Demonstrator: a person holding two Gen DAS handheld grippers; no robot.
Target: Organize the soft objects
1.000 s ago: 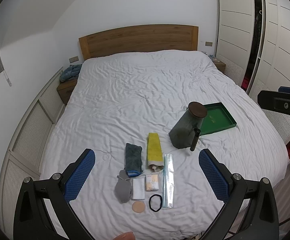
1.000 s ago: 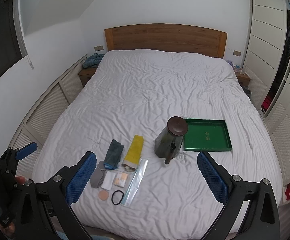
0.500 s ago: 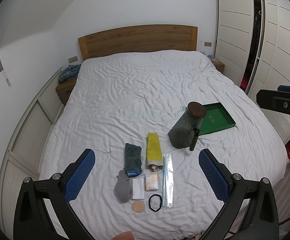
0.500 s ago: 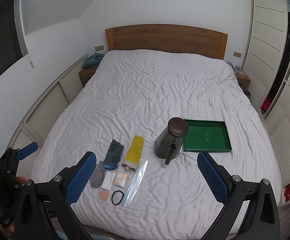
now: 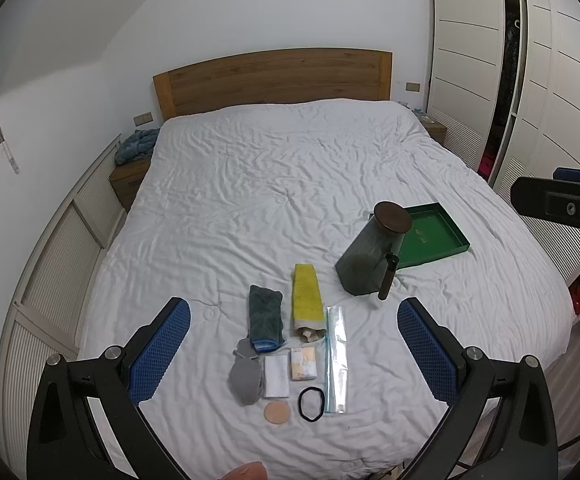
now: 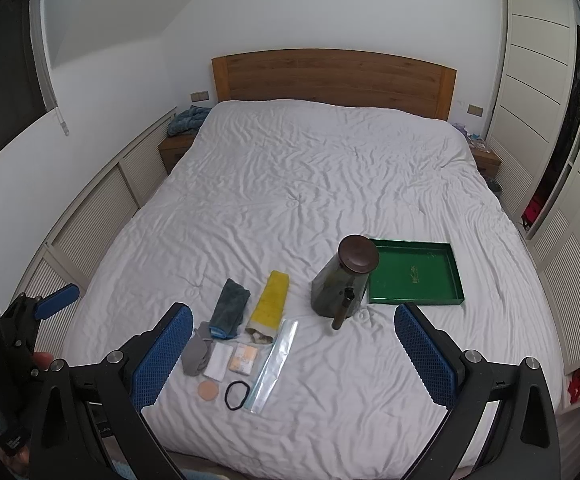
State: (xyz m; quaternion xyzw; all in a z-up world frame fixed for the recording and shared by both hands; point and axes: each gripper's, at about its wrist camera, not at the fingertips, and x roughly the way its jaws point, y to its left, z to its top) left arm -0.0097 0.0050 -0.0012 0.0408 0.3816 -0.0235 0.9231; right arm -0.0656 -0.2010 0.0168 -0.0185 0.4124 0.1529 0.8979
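Small soft items lie near the foot of the white bed point(image 5: 282, 184): a dark teal cloth point(image 5: 266, 316), a yellow cloth point(image 5: 307, 296), a grey sock point(image 5: 245, 374), a white pad point(image 5: 276, 376), an orange-white packet point(image 5: 303, 363), a round beige puff point(image 5: 277, 413), a black hair tie point(image 5: 311, 398) and a clear bag point(image 5: 336, 360). They also show in the right wrist view, the yellow cloth point(image 6: 270, 300) among them. An empty green tray point(image 6: 413, 276) lies to their right. My left gripper point(image 5: 293, 348) and right gripper point(image 6: 293, 350) are both open and empty, above the bed's foot.
A dark jar with a brown lid point(image 5: 371, 252) leans beside the tray, a dark tube point(image 5: 385, 276) against it. Nightstands flank the wooden headboard point(image 5: 274, 76); the left one holds a blue cloth point(image 5: 136, 148). Wardrobes point(image 5: 529, 80) line the right wall.
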